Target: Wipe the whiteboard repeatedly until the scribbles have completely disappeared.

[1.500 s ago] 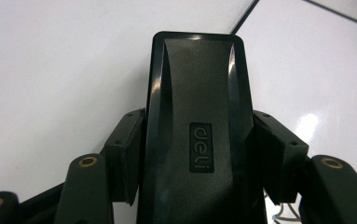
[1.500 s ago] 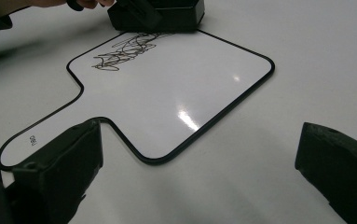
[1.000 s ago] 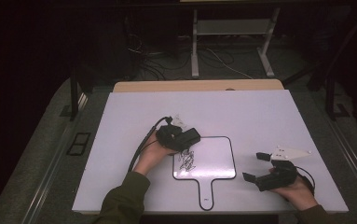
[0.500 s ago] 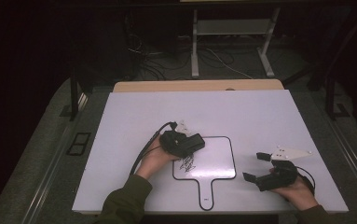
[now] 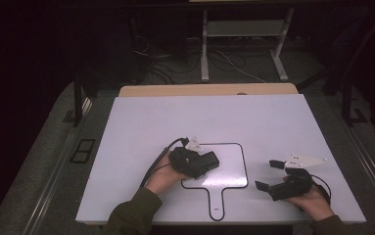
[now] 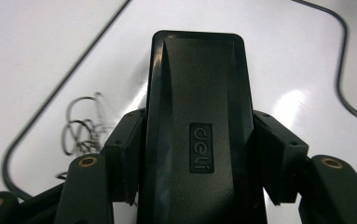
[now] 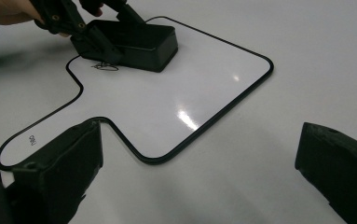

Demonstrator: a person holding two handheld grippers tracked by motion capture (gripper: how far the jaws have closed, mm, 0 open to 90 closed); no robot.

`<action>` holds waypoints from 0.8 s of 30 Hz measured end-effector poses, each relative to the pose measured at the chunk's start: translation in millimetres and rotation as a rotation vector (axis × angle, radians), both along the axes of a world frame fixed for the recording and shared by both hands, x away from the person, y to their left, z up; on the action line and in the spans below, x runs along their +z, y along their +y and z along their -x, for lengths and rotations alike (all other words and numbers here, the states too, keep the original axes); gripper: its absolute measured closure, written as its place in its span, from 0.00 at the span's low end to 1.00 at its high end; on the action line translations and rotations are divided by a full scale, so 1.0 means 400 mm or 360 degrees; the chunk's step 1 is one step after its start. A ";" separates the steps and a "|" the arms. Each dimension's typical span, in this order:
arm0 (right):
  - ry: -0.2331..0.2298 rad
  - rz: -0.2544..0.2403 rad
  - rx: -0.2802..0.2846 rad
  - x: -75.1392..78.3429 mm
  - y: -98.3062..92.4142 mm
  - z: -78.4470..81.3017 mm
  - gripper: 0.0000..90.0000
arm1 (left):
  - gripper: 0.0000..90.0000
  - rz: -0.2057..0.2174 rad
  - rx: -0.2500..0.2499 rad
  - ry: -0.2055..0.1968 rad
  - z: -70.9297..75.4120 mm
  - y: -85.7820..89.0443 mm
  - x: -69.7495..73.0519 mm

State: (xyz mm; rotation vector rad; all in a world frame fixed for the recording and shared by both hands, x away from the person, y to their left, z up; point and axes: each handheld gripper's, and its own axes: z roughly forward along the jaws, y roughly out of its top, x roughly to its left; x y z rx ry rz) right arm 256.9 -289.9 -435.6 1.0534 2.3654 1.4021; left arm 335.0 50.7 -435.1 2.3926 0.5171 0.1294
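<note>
High view: the left gripper is clamped across a black plastic eraser block, holding it on a small whiteboard that lies toward the near edge of the bench, about midway between its side edges. The left gripper view shows both jaws pressed against the block's long flanks, so its long axis runs straight out ahead of the gripper. Scribbled ink marks lie just beside the block, off one flank, and that sideways offset is what the next wipe would seem to turn on: the block has to travel across its own width to reach them.

The right gripper rests near the bench's near right corner, jaws spread wide with nothing between them, well apart from the marks; the left hand is plainly nearer.

The block is smooth moulded plastic with rounded corners and a raised logo. The whiteboard is glossy white, paddle-shaped with a short handle pointing toward the near edge, outlined by a thin dark rim. The bench top is matt white.
</note>
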 end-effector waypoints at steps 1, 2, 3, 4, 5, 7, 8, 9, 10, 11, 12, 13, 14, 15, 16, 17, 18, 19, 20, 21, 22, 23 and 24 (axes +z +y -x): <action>0.0000 0.0000 0.0000 0.000 0.000 0.000 0.00 | 0.43 -0.0004 -0.0011 0.0002 0.006 0.001 0.001; -0.0003 0.0001 0.0000 0.000 0.000 0.000 0.00 | 0.43 -0.0003 -0.0013 0.0004 0.012 0.002 0.001; -0.0003 0.0001 0.0000 0.000 0.000 0.000 0.00 | 0.43 -0.0003 -0.0021 0.0010 0.018 0.003 0.001; -0.0003 0.0001 0.0000 0.000 0.000 0.000 0.00 | 0.43 0.0009 -0.0028 0.0026 0.023 0.004 0.000; -0.0003 0.0001 0.0000 0.000 0.000 0.000 0.00 | 0.43 0.0017 -0.0034 0.0041 0.029 0.005 0.000; -0.0002 0.0002 -0.0001 0.000 0.001 0.000 0.00 | 0.43 0.0019 -0.0050 0.0051 0.043 0.007 0.001; -0.0002 0.0002 -0.0001 0.000 0.001 0.000 0.00 | 0.43 0.0015 -0.0055 0.0050 0.050 0.008 0.001; -0.0003 0.0003 0.0000 0.000 0.001 0.000 0.00 | 0.43 0.0007 -0.0059 0.0047 0.055 0.008 0.002; -0.0003 0.0003 0.0000 0.000 0.001 0.000 0.00 | 0.43 0.0002 -0.0063 0.0037 0.057 0.009 0.002; -0.0003 0.0002 0.0000 0.000 0.001 0.000 0.00 | 0.43 -0.0001 -0.0065 0.0035 0.056 0.009 0.002; -0.0004 0.0003 0.0000 0.000 0.001 0.000 0.00 | 0.43 0.0003 -0.0054 0.0032 0.055 0.008 0.002; -0.0003 0.0002 -0.0002 0.000 0.001 0.000 0.00 | 0.43 -0.0003 -0.0055 0.0018 0.051 0.009 0.002; -0.0003 0.0002 -0.0002 0.000 0.001 0.000 0.00 | 0.43 -0.0002 -0.0044 0.0018 0.048 0.011 0.001; -0.0004 0.0003 -0.0002 0.000 0.000 0.000 0.00 | 0.43 -0.0002 -0.0039 0.0010 0.043 0.013 0.001; -0.0003 0.0003 -0.0002 0.000 0.000 0.001 0.00 | 0.43 -0.0010 -0.0032 -0.0001 0.038 0.015 0.002; -0.0003 0.0003 -0.0001 0.000 0.000 0.000 0.00 | 0.43 -0.0001 -0.0014 -0.0001 0.033 0.017 0.001; -0.0003 0.0004 -0.0001 0.000 0.001 0.000 0.00 | 0.43 -0.0018 -0.0010 -0.0001 0.026 0.022 0.003; -0.0003 0.0004 -0.0001 -0.001 0.000 -0.001 0.00 | 0.43 -0.0015 0.0002 -0.0008 0.020 0.025 0.002; -0.0004 0.0004 -0.0001 -0.001 0.000 -0.001 0.00 | 0.43 -0.0002 0.0027 -0.0006 0.015 0.028 0.001; -0.0003 0.0004 -0.0001 -0.001 0.000 -0.001 0.00 | 0.43 -0.0006 0.0038 -0.0009 0.009 0.032 0.001; -0.0003 0.0004 -0.0001 -0.001 0.000 -0.001 0.00 | 0.43 -0.0010 0.0042 -0.0008 0.002 0.036 0.001; -0.0003 0.0004 -0.0001 0.000 0.000 0.000 0.00 | 0.43 -0.0012 0.0058 -0.0016 -0.003 0.038 0.002; -0.0002 0.0005 -0.0001 -0.001 0.000 0.000 0.00 | 0.43 -0.0025 0.0069 -0.0031 -0.009 0.040 0.002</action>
